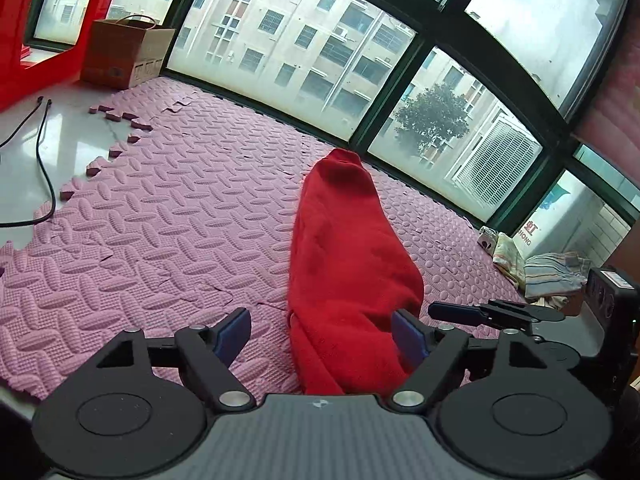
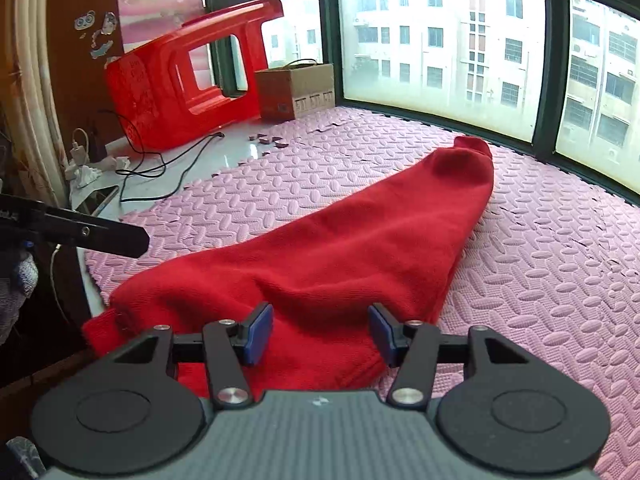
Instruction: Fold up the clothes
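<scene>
- We see pink foam floor mats (image 2: pixel 540 280) covering most of a window-side platform, with a bare white strip along their far-left edge.
- A red garment (image 2: pixel 340 248), folded into a long tapering strip, lies on the mats; its narrow end points toward the window (image 2: pixel 440 40) and its wide end reaches the near edge, right under our grippers.
- A red plastic stool (image 2: pixel 176 80) lies on its side on the white strip, beside a brown cardboard box (image 2: pixel 296 88) and loose black cables (image 2: pixel 168 160).
- Our left gripper (image 1: pixel 320 336) stands wide open, angled downward; its right pad (image 1: pixel 408 340) sits against the garment's edge, the left pad over bare mat, and nothing is clamped.
- Our right gripper (image 2: pixel 320 332) is about half open, tilted down over the garment's wide end; the cloth lies between and beneath the blue pads (image 2: pixel 260 332), and we cannot tell whether they touch it.
- A small pile of striped cloth (image 1: pixel 552 272) rests in the corner by the window.
</scene>
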